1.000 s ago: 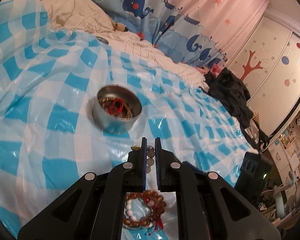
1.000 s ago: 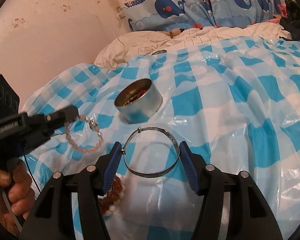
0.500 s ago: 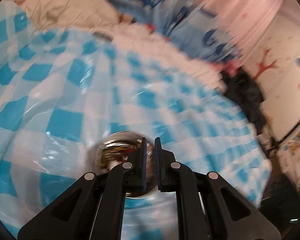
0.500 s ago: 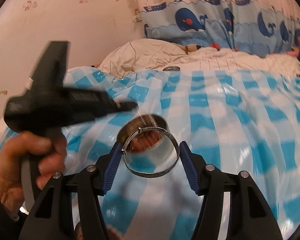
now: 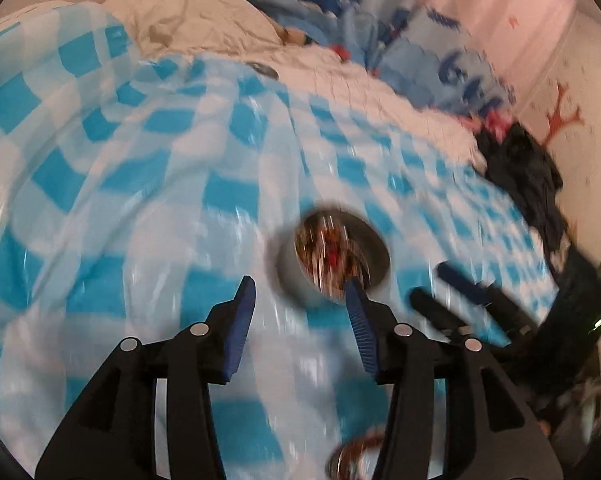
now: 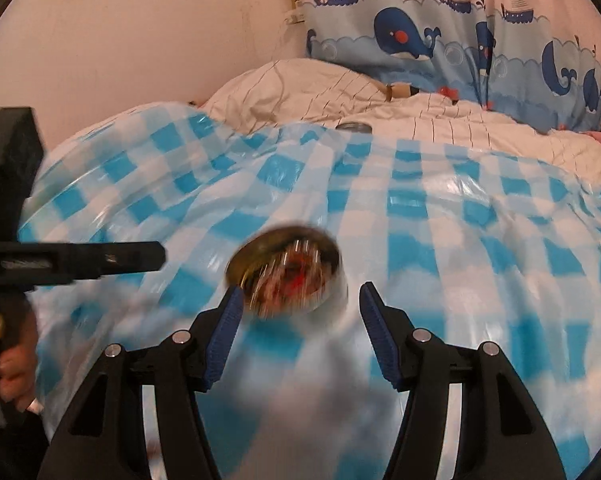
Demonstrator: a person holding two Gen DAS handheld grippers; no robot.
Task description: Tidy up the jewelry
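A round metal tin (image 5: 332, 258) with beads and red cord inside sits on the blue-and-white checked sheet (image 5: 140, 200); it also shows, blurred, in the right wrist view (image 6: 288, 272). My left gripper (image 5: 300, 292) is open and empty, just short of the tin. My right gripper (image 6: 300, 300) is open and empty, close over the tin. The right gripper's fingers (image 5: 460, 284) show beyond the tin in the left wrist view. The left gripper's fingers (image 6: 112, 258) show at the left in the right wrist view. A brown bead bracelet (image 5: 356, 452) lies on the sheet below the left gripper.
A white quilt and pillow (image 6: 320, 88) lie at the back. A whale-print curtain (image 6: 460, 48) hangs behind. Dark clothes (image 5: 528, 176) pile at the right edge of the bed. A small metal lid (image 6: 354, 127) lies on the quilt.
My left gripper opened and let go of its bead bracelet at the tin, then drew back. My right gripper no longer holds the silver bangle; it has gone out of view by the tin.
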